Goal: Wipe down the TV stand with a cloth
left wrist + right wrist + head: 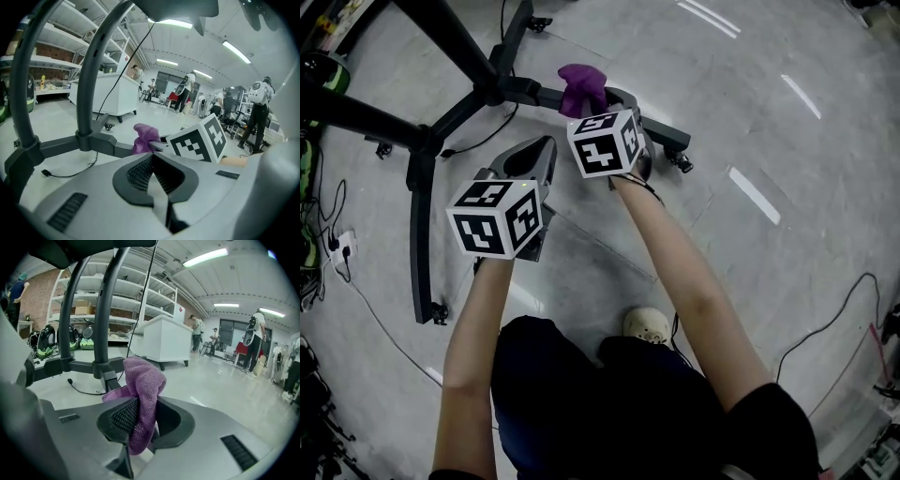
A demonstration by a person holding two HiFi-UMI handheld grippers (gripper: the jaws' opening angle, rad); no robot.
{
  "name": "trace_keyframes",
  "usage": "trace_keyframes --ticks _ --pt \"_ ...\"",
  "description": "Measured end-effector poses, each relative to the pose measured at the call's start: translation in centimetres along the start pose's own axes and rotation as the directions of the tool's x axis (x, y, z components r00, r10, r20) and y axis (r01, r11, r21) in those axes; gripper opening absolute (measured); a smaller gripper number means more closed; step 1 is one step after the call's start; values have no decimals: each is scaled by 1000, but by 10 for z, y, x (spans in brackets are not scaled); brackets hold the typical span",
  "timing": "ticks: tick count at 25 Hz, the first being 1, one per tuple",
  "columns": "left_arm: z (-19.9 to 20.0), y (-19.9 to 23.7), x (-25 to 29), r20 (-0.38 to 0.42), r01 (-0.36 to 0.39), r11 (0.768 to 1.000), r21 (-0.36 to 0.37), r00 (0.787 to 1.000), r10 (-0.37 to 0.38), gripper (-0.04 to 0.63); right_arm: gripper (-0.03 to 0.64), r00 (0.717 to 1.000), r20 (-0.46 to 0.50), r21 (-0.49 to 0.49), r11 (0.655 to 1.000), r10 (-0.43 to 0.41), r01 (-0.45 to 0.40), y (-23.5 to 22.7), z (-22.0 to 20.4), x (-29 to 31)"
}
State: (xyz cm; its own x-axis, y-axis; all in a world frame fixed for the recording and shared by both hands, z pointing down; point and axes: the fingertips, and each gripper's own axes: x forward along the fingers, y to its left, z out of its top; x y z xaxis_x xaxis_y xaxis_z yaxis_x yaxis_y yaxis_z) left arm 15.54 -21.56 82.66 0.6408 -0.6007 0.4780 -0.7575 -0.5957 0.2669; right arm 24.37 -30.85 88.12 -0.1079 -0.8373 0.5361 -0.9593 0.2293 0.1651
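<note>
TV stand (417,234) base on floor | R claw (140,423) clamped on cloth, at stand's near leg bar | L claw (152,173) closed, empty, just beside | cloth (143,380) purple, bunched against bar | step: prob. wiping bar | next: press + drag along bar, keep grip

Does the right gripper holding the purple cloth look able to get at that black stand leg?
Probably yes: the right gripper, shut on the purple cloth, is right at the stand leg, and nothing stands between them.

Cloth (581,86) in right gripper (614,98), at stand leg (539,94); left gripper (546,145) left, nearer.
</note>
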Motion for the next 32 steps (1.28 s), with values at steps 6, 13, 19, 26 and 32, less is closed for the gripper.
trace_keyframes --ticks 6,13,19,26,32 --pt "-6 -19 14 -14 43 999 -1 999 -43 6 100 999 -2 14 999 -47 47 -25 -18 -20" --pt "-22 -42 25 -56 93 996 9 994 -93 6 100 995 -16 50 993 -103 104 -55 -37 -45" --pt "-33 -55 32 -78 131 991 17 988 -130 6 100 988 -23 28 988 -152 153 -78 -55 -68" --pt "-41 -55 32 -92 134 991 5 987 -133 6 100 983 -20 98 978 -182 183 -102 -74 -87" --pt "-46 -56 33 -104 134 991 -1 986 -133 6 100 975 -30 114 968 -220 222 -121 -88 -103"
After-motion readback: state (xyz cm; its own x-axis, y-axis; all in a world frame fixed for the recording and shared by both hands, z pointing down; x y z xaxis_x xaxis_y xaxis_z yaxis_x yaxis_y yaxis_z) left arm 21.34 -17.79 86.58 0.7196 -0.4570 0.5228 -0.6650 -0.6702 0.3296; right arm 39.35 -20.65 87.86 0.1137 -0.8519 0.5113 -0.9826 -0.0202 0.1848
